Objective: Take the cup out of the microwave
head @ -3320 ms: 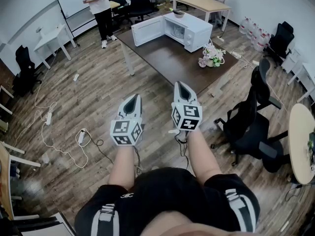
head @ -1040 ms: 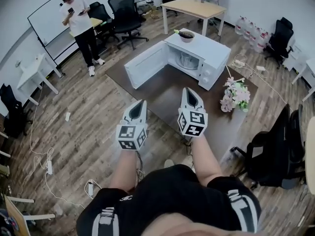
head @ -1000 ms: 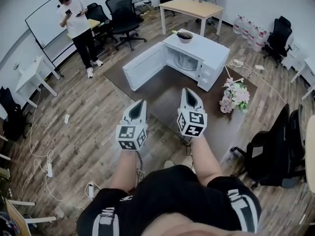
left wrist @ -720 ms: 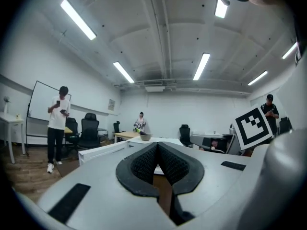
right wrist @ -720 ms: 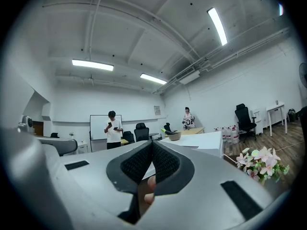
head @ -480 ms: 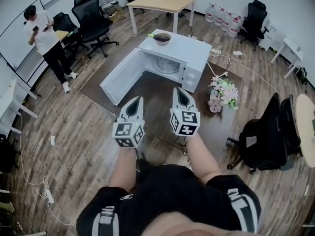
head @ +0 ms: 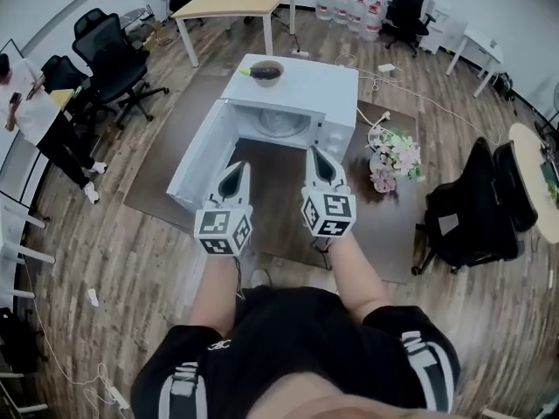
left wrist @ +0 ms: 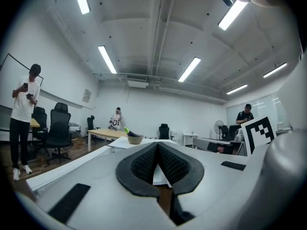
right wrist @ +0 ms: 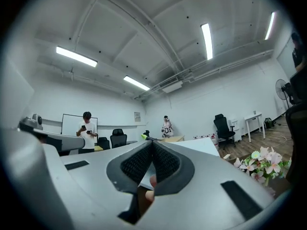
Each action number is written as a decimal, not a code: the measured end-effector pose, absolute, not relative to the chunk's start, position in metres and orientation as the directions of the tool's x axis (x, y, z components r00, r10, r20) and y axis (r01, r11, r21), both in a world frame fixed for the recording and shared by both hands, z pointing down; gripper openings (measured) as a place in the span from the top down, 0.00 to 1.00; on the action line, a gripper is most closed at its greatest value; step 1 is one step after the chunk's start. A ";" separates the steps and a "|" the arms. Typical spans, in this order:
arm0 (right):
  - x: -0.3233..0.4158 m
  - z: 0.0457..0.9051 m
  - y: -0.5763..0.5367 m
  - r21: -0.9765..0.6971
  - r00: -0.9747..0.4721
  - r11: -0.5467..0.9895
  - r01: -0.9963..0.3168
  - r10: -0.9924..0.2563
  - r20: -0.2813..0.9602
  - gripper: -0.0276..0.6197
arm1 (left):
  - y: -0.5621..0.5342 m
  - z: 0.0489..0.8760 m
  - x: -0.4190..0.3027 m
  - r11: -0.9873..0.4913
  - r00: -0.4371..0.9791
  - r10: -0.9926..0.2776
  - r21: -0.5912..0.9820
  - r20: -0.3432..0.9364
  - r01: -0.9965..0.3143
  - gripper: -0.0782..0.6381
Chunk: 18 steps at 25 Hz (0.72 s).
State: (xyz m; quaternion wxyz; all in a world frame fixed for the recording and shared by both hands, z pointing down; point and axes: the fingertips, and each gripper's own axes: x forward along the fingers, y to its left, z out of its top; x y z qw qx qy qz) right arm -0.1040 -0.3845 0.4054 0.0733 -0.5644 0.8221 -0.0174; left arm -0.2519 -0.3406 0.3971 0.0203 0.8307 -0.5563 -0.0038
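Approach stage. The left tongs and right tongs are held shut and empty before the microwave, whose door stands open. The cup, presumably inside, cannot be made out. Reaching, gripping and withdrawal remain.

The microwave is smooth glossy white, the table dark matt, the floor grained wood

The left gripper pointed level, its jaws together with nothing between them. Past its tips a bowl sat on the white microwave. A person stood far left, beside chairs.
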 end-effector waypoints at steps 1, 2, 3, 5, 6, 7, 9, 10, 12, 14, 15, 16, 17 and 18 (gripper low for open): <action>-0.108 0.406 -0.391 -0.110 -0.337 0.349 -0.931 -0.935 -0.113 0.96 | -0.348 0.398 -0.256 -0.397 0.398 -0.917 0.037 0.013 -0.917 0.89; -0.112 0.407 -0.397 -0.109 -0.322 0.336 -0.936 -0.938 -0.127 0.96 | -0.354 0.399 -0.260 -0.413 0.414 -0.910 0.036 0.012 -0.910 0.89; -0.116 0.409 -0.403 -0.108 -0.309 0.325 -0.939 -0.940 -0.145 0.96 | -0.361 0.401 -0.263 -0.426 0.427 -0.904 0.034 0.013 -0.904 0.89; -0.126 0.414 -0.415 -0.103 -0.306 0.326 -0.940 -0.937 -0.171 0.82 | -0.372 0.408 -0.269 -0.444 0.445 -0.895 0.033 0.023 -0.895 0.89; -0.132 0.418 -0.421 -0.100 -0.315 0.334 -0.937 -0.934 -0.168 0.63 | -0.377 0.412 -0.271 -0.452 0.453 -0.891 0.035 0.030 -0.891 0.89; -0.138 0.424 -0.428 -0.098 -0.322 0.339 -0.936 -0.934 -0.156 0.50 | -0.382 0.416 -0.273 -0.459 0.460 -0.887 0.038 0.035 -0.888 0.89; -0.147 0.438 -0.443 -0.091 -0.325 0.337 -0.937 -0.938 -0.119 0.40 | -0.393 0.421 -0.276 -0.469 0.471 -0.881 0.045 0.043 -0.882 0.89; -0.151 0.445 -0.450 -0.087 -0.325 0.334 -0.938 -0.940 -0.099 0.36 | -0.398 0.424 -0.278 -0.472 0.474 -0.879 0.047 0.048 -0.880 0.89; -0.160 0.460 -0.464 -0.080 -0.325 0.329 -0.941 -0.944 -0.061 0.32 | -0.408 0.430 -0.281 -0.476 0.478 -0.876 0.051 0.056 -0.878 0.89; -0.168 0.474 -0.478 -0.069 -0.321 0.322 -0.944 -0.947 -0.029 0.30 | -0.417 0.435 -0.285 -0.476 0.479 -0.875 0.057 0.066 -0.878 0.89; -0.172 0.481 -0.485 -0.067 -0.319 0.319 -0.945 -0.948 -0.015 0.29 | -0.421 0.439 -0.287 -0.475 0.479 -0.875 0.060 0.073 -0.878 0.89; -0.176 0.488 -0.492 -0.066 -0.317 0.316 -0.946 -0.949 -0.001 0.28 | -0.424 0.443 -0.290 -0.474 0.478 -0.874 0.062 0.081 -0.878 0.89; -0.180 0.495 -0.499 -0.065 -0.314 0.313 -0.948 -0.949 0.012 0.27 | -0.428 0.446 -0.292 -0.473 0.477 -0.874 0.065 0.089 -0.879 0.89; -0.183 0.501 -0.507 -0.063 -0.310 0.308 -0.949 -0.950 0.024 0.26 | -0.432 0.449 -0.295 -0.471 0.476 -0.874 0.069 0.094 -0.879 0.89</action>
